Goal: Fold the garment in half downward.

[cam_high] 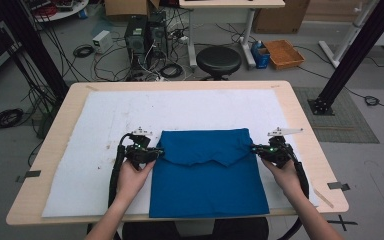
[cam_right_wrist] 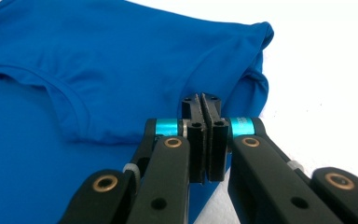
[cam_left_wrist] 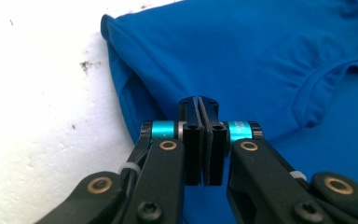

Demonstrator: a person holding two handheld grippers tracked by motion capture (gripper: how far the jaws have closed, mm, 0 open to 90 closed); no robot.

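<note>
High view shows me the blue shirt [cam_high: 207, 172] lying folded on the white-covered worktop [cam_high: 105, 115], near its front edge. My left gripper [cam_high: 156, 151] pinches the shirt's left edge, my right gripper [cam_high: 254, 148] its right edge, both clamped on cloth.

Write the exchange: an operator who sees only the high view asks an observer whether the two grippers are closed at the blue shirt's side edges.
Operator: Are the left jaws closed?
Observer: Yes. The left gripper is shut, pads together, at the edge of the blue shirt.
Operator: And the right?
Observer: The right gripper is shut too, beside the folded sleeve corner. I cannot tell whether cloth is caught between the pads.
</note>
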